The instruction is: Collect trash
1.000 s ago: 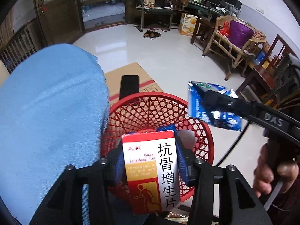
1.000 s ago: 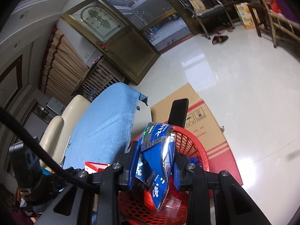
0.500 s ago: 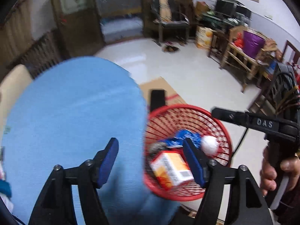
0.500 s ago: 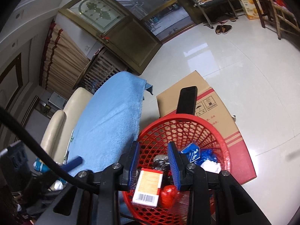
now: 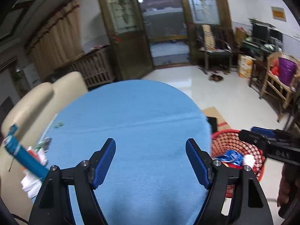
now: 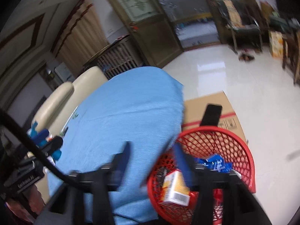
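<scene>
My left gripper (image 5: 150, 146) hangs over the blue tablecloth (image 5: 142, 112), its jaws opening with nothing between them. Loose trash lies at the table's left edge: a blue tube (image 5: 24, 157), white tissue (image 5: 31, 183) and small wrappers (image 5: 45, 144). My right gripper (image 6: 151, 148), blurred, straddles the table edge and the red basket (image 6: 234, 136), jaws opening and empty. Inside the basket lie an orange-white medicine box (image 6: 174, 187) and a blue wrapper (image 6: 213, 161). The left wrist view shows the basket (image 5: 234, 140), the wrapper (image 5: 230, 156) and the right gripper (image 5: 253, 133).
The basket stands on a flattened cardboard box (image 6: 206, 101) on the shiny white floor. A cream sofa (image 5: 37, 101) borders the table's left side. Wooden chairs (image 5: 277, 86) and a desk line the right wall. A black cable (image 6: 37, 150) crosses the right wrist view.
The left gripper let the medicine box fall into the basket and swung left over the table. The right gripper dropped the blue wrapper into the basket, shifted left, and its jaws spread.
</scene>
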